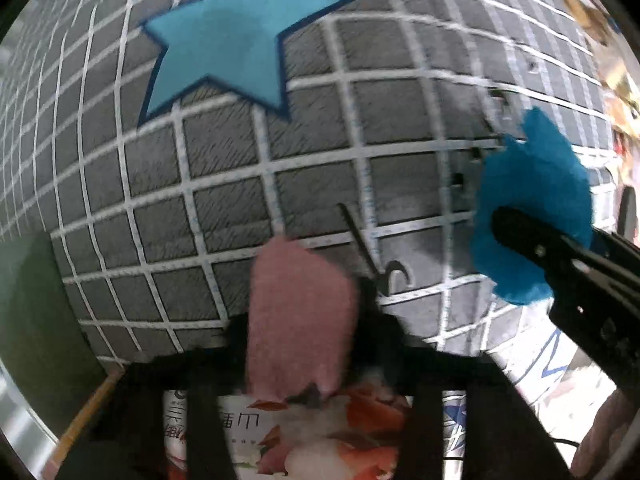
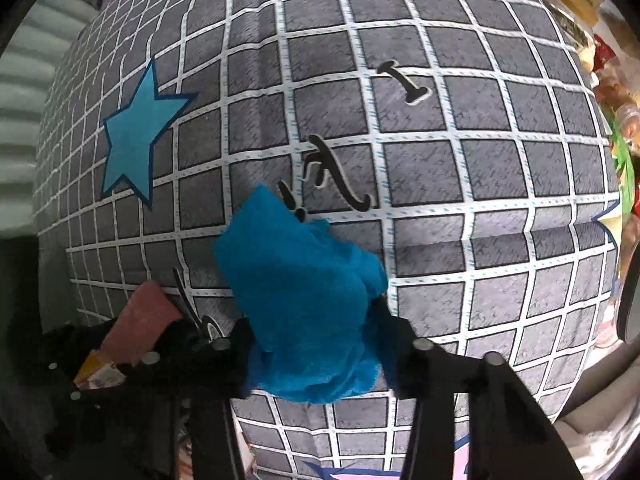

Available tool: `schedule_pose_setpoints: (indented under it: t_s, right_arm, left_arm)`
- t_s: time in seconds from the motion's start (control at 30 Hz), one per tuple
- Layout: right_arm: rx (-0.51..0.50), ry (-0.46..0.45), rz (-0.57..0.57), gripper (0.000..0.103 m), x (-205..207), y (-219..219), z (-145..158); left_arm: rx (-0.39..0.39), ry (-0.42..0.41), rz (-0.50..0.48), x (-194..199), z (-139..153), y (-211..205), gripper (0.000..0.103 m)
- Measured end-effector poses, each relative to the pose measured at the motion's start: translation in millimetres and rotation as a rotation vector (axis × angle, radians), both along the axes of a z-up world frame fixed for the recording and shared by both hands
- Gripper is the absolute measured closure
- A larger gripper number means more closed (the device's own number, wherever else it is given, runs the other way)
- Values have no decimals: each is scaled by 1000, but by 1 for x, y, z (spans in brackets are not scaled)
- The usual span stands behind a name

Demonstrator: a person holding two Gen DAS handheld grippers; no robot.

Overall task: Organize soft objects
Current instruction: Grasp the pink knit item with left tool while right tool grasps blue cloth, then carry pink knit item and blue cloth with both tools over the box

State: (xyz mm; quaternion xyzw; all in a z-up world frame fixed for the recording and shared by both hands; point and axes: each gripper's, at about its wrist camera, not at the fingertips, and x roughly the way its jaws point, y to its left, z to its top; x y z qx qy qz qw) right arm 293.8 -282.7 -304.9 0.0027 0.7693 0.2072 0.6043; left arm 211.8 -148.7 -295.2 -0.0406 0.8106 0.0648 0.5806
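— Grey bedding (image 2: 440, 184) with a white grid and a printed blue star (image 1: 228, 40) is seen below. What is held?

— A pink cloth (image 1: 300, 320) is clamped in the left gripper (image 1: 304, 360); a blue cloth (image 2: 304, 300) is pinched in the right gripper (image 2: 320, 344).

— Where are they?

— Both are held just above the bedding, side by side.

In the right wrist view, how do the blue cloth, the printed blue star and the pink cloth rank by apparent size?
1. blue cloth, though it is nearest the camera
2. printed blue star
3. pink cloth, partly hidden, so its true size is unsure
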Motion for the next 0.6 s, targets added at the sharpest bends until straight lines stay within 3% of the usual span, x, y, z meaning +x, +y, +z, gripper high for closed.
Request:
schedule_pose_setpoints:
  t_s: [0.07,0.37,0.6]
  right_arm:
    - [17,7,-26,59,2,-13,3]
    - [74,-18,-87,59,4,-35,33]
    - [109,-57,-114,59,3,-50,65]
  left_arm:
    - [-17,-28,0,5,5,-5,69]
    - [45,-177,-35,7,52,-7,69]
    - [45,-261,-51,15,95,-3,69]
